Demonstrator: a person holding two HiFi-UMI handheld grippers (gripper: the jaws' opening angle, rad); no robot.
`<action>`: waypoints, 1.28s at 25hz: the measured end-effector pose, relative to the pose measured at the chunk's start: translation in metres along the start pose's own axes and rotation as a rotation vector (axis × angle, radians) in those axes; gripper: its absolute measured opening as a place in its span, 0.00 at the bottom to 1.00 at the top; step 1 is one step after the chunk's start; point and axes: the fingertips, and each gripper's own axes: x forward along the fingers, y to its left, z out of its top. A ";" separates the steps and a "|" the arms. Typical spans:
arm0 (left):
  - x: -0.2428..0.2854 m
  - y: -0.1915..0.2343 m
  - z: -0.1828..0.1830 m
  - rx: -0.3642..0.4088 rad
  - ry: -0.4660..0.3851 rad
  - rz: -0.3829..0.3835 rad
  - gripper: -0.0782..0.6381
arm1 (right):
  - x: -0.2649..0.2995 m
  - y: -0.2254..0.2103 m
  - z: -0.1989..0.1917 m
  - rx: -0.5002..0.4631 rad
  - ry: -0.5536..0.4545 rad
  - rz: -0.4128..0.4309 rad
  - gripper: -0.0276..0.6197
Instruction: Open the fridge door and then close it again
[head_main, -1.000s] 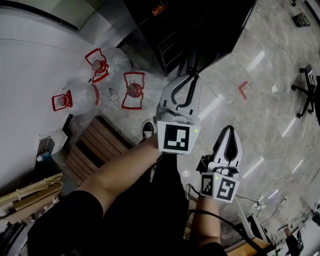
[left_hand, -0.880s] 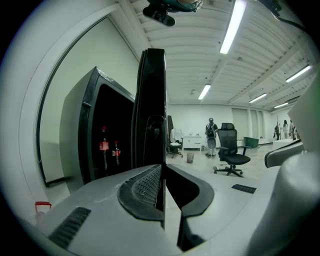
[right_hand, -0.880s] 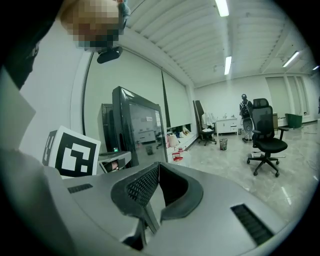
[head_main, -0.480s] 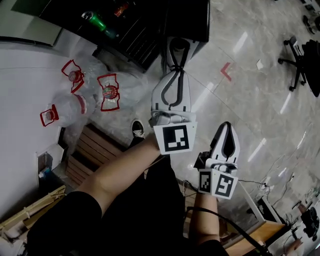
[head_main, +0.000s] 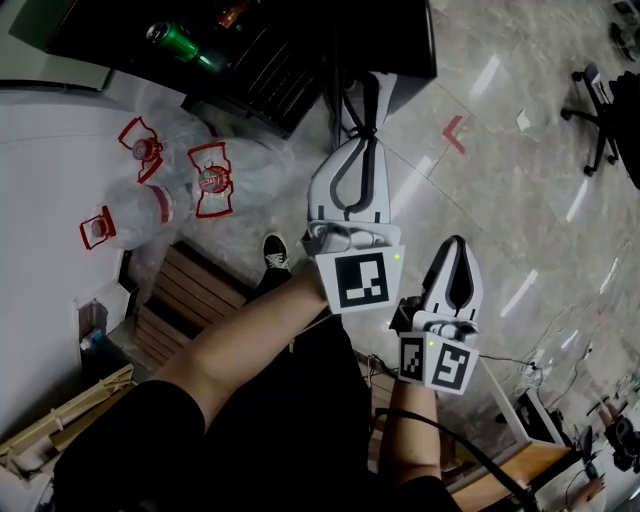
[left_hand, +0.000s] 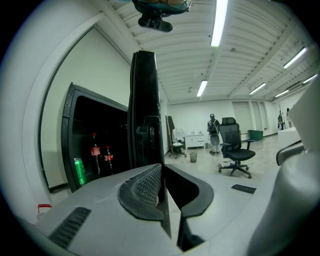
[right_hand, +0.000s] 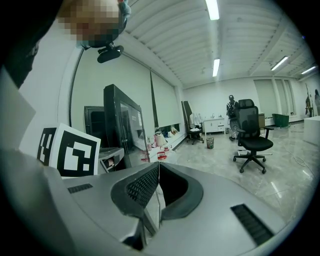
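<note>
Pale tiled floor (head_main: 520, 200); tall black fridge door (left_hand: 145, 100) open.
Left gripper (left_hand: 163, 169), right gripper (right_hand: 158, 166): jaws pressed together, empty.

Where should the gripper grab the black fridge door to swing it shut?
Grab the fridge door by its free upright edge, where a handle seems moulded in. The door stands open and edge-on to the left gripper, so come straight at that thin edge, with one of the fingers on each face.

Office space: swivel chair (left_hand: 235, 150), ceiling strip lights (left_hand: 218, 22), polished tile floor (head_main: 520, 200).
</note>
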 end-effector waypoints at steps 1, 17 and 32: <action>0.001 -0.001 0.001 0.001 -0.003 0.000 0.15 | 0.001 -0.001 0.001 -0.001 -0.001 0.003 0.07; -0.006 0.028 -0.003 -0.014 0.000 0.001 0.15 | 0.020 0.029 0.004 -0.019 0.002 0.082 0.07; -0.016 0.138 -0.019 -0.039 -0.017 -0.086 0.15 | 0.050 0.135 -0.008 -0.068 0.043 0.237 0.07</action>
